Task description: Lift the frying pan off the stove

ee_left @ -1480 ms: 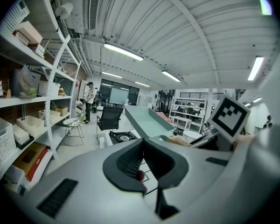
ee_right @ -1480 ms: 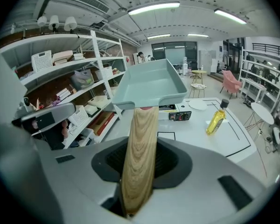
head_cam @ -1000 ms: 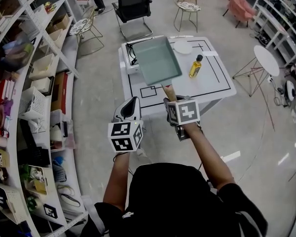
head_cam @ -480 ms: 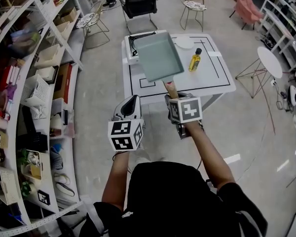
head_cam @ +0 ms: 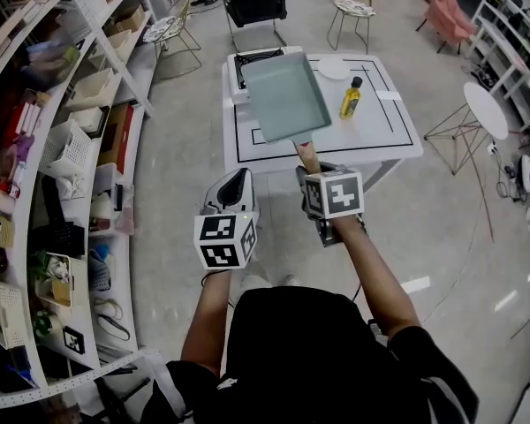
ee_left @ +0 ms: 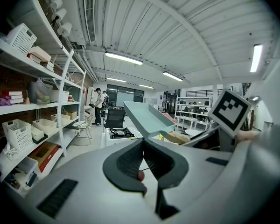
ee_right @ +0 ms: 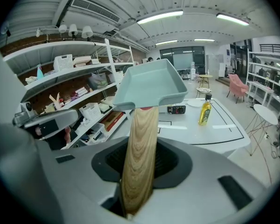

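1. Presently aloft: frying pan (head_cam: 287,95), teal and rectangular, held over the table (head_cam: 380,135), its far end above the stove (head_cam: 240,64). Apparently clear of the burner, though the gap is hard to gauge from above.
2. Wooden handle (ee_right: 140,139): long axis running from the pan straight back toward the person. Pan body therefore ahead of and beyond the fingers.
3. Right gripper (ee_right: 139,164): jaws clamped on the handle from both sides, handle end seated deep between them.
4. Left gripper (ee_left: 142,160): jaws pressed together on nothing. Positioned just left of the handle, apart from it, farther from the pan.
5. Judgement: lift seemingly done, any carry resting on the right grip alone. Weight out ahead of the pinch, so nose-down tipping likely.
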Action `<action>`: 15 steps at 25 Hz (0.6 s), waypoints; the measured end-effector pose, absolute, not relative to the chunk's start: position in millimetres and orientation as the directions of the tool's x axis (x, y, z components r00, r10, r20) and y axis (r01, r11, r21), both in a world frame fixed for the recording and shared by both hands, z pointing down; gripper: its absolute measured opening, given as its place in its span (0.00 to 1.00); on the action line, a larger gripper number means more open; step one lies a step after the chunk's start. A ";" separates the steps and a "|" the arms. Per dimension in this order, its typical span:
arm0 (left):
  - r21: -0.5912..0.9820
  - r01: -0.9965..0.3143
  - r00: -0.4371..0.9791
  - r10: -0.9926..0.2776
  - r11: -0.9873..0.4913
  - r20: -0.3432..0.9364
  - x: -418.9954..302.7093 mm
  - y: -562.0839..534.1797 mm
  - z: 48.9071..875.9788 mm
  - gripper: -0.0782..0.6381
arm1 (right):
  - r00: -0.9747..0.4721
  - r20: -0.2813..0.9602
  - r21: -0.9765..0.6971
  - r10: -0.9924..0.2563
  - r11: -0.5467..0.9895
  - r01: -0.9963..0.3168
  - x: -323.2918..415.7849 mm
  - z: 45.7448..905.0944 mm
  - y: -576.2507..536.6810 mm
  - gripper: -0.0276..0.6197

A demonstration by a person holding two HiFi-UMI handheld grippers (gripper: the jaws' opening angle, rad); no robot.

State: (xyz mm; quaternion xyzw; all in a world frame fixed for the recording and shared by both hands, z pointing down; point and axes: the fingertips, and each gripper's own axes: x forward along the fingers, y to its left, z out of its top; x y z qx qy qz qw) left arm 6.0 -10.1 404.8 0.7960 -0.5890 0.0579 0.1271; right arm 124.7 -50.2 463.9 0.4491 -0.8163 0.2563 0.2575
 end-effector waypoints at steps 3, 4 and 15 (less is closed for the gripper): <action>0.132 -0.954 0.294 -0.925 -0.268 0.242 5.7 -3.2 405.3 0.13 | -0.469 0.647 -0.188 -0.601 0.470 -0.862 124.4 463.1 -45.5 0.20; 0.132 -0.955 0.292 -0.925 -0.267 0.242 5.2 -1.6 405.6 0.13 | -0.471 0.643 -0.186 -0.604 0.473 -0.861 123.7 461.9 -44.8 0.20; 0.133 -0.957 0.285 -0.929 -0.259 0.235 4.5 7.9 407.1 0.13 | -0.462 0.633 -0.162 -0.622 0.476 -0.864 128.3 460.1 -38.6 0.20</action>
